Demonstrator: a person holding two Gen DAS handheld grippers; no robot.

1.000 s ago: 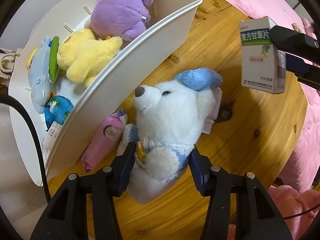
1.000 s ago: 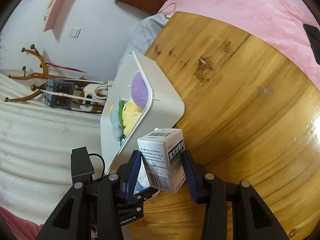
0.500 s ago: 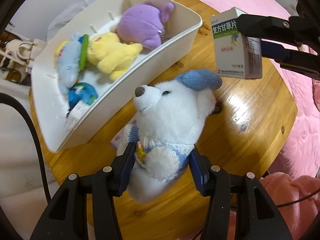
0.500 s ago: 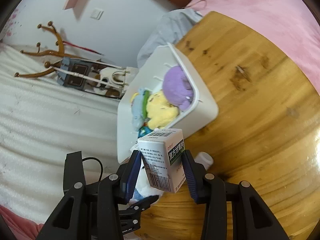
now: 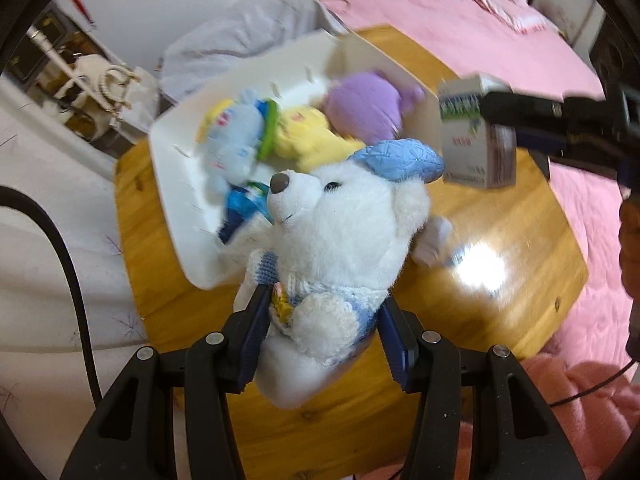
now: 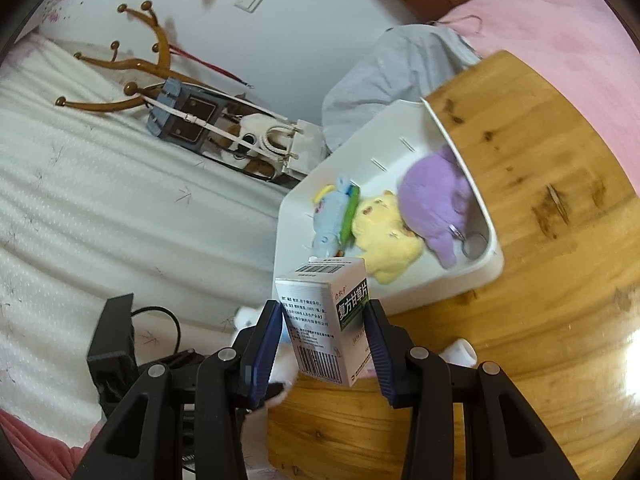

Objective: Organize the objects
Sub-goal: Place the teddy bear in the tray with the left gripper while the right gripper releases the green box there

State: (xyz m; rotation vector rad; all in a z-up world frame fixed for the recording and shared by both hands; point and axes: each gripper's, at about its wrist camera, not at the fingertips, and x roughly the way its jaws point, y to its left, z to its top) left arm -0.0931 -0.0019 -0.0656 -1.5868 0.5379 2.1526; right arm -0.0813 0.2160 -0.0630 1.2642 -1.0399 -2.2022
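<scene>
My left gripper (image 5: 322, 334) is shut on a white plush bear (image 5: 340, 240) with a blue ear, held up above the round wooden table (image 5: 500, 280). My right gripper (image 6: 324, 334) is shut on a white medicine box (image 6: 328, 320) with green print; the box also shows at the right of the left wrist view (image 5: 474, 136). Both are held near the white bin (image 6: 486, 216), also in the left wrist view (image 5: 172, 184). In the bin lie a purple plush (image 6: 436, 204), a yellow plush (image 6: 384, 228) and a light-blue plush (image 6: 332, 216).
A blue-and-white packet (image 5: 244, 208) lies in the bin's near end. A small white item (image 5: 434, 236) lies on the table behind the bear. A pink bed (image 5: 480, 32) borders the table. A grey cloth heap (image 6: 400, 76) and a coat rack (image 6: 152, 56) stand beyond the bin.
Both grippers have risen and drawn back from the table with their loads. The bin now shows from higher up, and the medicine box has come nearer to it.
</scene>
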